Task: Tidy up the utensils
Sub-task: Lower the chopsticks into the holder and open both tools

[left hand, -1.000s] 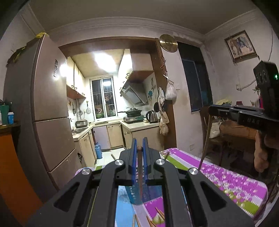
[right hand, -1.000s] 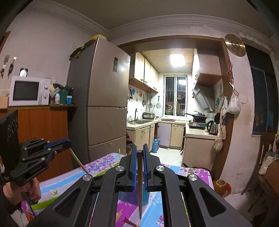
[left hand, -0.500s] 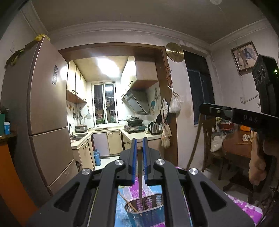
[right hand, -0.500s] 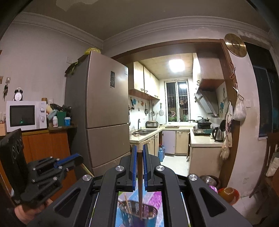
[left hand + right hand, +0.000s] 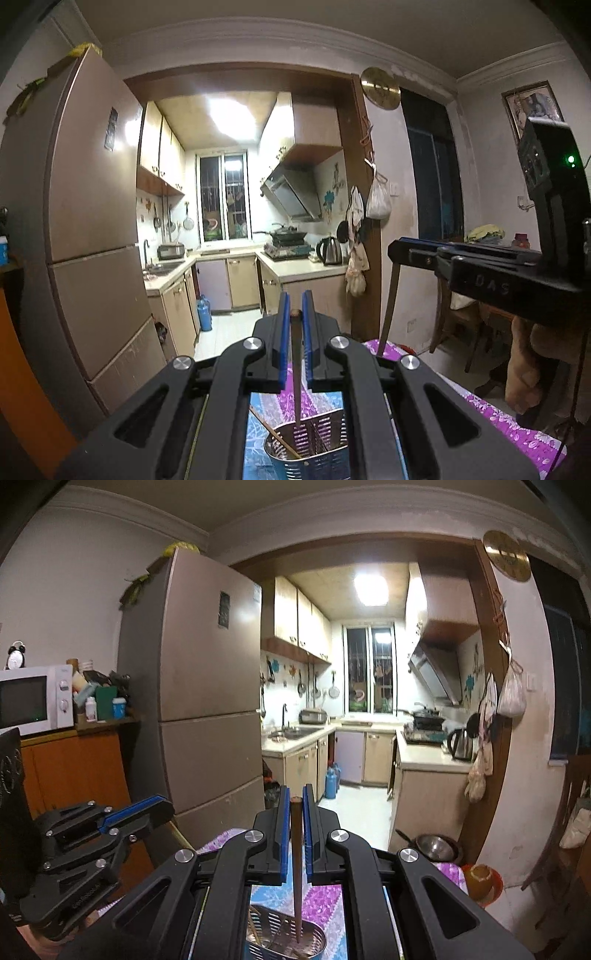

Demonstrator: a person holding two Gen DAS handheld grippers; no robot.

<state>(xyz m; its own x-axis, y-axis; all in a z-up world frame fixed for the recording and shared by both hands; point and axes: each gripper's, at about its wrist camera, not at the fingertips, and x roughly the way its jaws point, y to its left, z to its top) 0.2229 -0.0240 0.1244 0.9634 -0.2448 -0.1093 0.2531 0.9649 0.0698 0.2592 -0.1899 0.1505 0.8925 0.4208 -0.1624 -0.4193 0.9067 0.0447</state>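
My left gripper (image 5: 294, 306) is shut on a wooden chopstick (image 5: 296, 376) that hangs straight down, its tip at the rim of a slotted metal utensil holder (image 5: 317, 443). Another chopstick (image 5: 273, 432) leans inside the holder. My right gripper (image 5: 294, 792) is shut on a second dark chopstick (image 5: 296, 871), whose tip reaches into the same holder (image 5: 314, 941). Each view shows the other gripper to the side: the right gripper (image 5: 397, 247) with its stick hanging below, and the left gripper (image 5: 162, 808). The holder stands on a purple flowered tablecloth (image 5: 498, 417).
A tall fridge (image 5: 207, 701) stands left of the kitchen doorway, beside an orange cabinet with a microwave (image 5: 33, 698). To the right are a wooden chair and table (image 5: 476, 314). A metal pot (image 5: 436, 847) and an orange bowl (image 5: 480, 877) sit on the floor beyond the table.
Both grippers have moved forward and slightly up over the table. The metal holder has come into view beneath them, and both chopstick tips now hang at it.
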